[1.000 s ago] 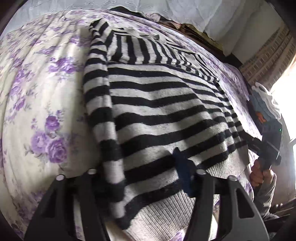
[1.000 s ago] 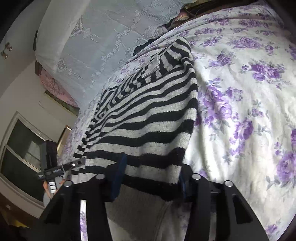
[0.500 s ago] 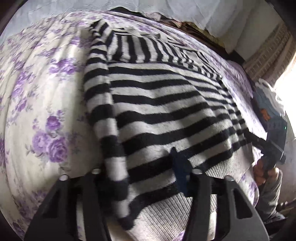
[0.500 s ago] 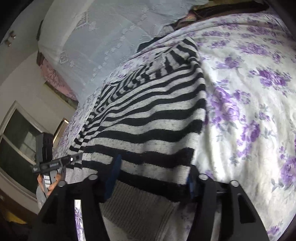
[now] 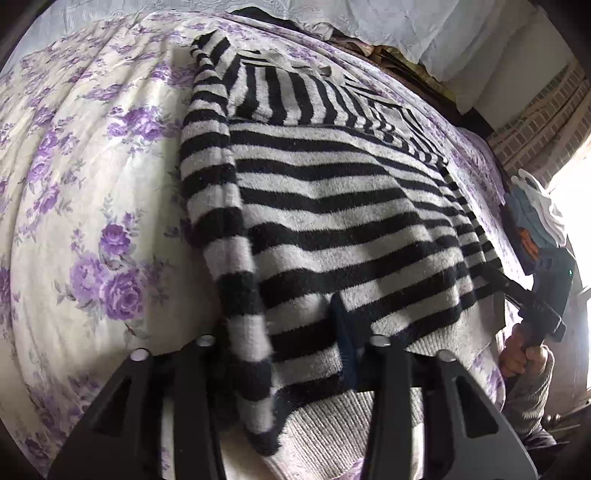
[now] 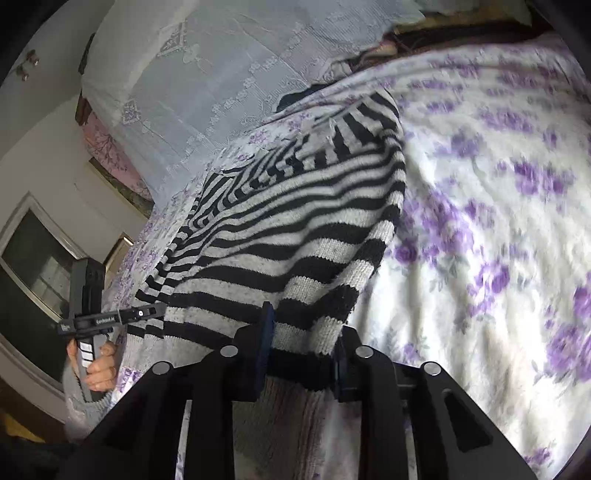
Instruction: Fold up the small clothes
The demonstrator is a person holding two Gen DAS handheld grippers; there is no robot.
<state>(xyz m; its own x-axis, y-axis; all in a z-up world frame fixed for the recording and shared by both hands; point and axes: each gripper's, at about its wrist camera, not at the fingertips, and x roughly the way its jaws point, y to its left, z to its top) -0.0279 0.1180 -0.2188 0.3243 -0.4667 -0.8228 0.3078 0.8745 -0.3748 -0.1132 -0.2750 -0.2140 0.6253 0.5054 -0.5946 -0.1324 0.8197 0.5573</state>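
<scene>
A black-and-white striped knit sweater [image 5: 332,206] lies on a bed with a purple-flowered cover [image 5: 92,184], its grey ribbed hem nearest me. My left gripper [image 5: 280,332] has its fingers around the hem's left corner, where a sleeve is folded along the side. My right gripper [image 6: 301,332] has closed in on the hem's right corner [image 6: 306,332], which bunches between its fingers. The sweater [image 6: 295,221] is lifted slightly at the hem. Each gripper shows in the other's view, the right one [image 5: 532,295] and the left one [image 6: 110,317], both at the hem's ends.
A white lace cloth [image 6: 221,74] covers the headboard end beyond the sweater. Some dark clothing [image 5: 280,18] lies at the far edge of the bed. A brick wall [image 5: 535,122] and a bright window stand to the right, a dark window [image 6: 33,266] to the left.
Both grippers have narrowed on the sweater's hem, the right one most clearly. The hem has lifted and the sweater has bunched a little toward me.
</scene>
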